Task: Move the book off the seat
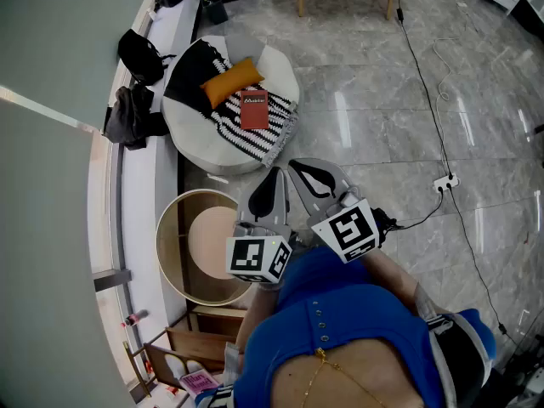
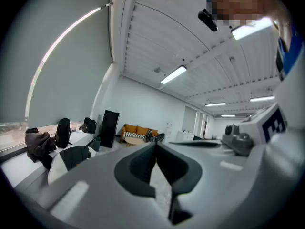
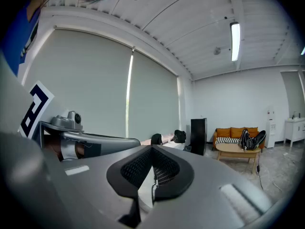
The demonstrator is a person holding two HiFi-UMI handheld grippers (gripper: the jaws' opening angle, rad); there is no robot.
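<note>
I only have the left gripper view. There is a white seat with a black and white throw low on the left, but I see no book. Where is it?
Observer: In the head view the red book lies flat on the striped throw, which is draped over the round seat.
Operator: Anything close to it?
Observer: An orange cushion lies on the throw right beside the book's far end. I cannot tell whether they touch.
Operator: Is the right gripper carrying anything?
Observer: No. In its own view the right gripper has its jaws together with nothing between them.
</note>
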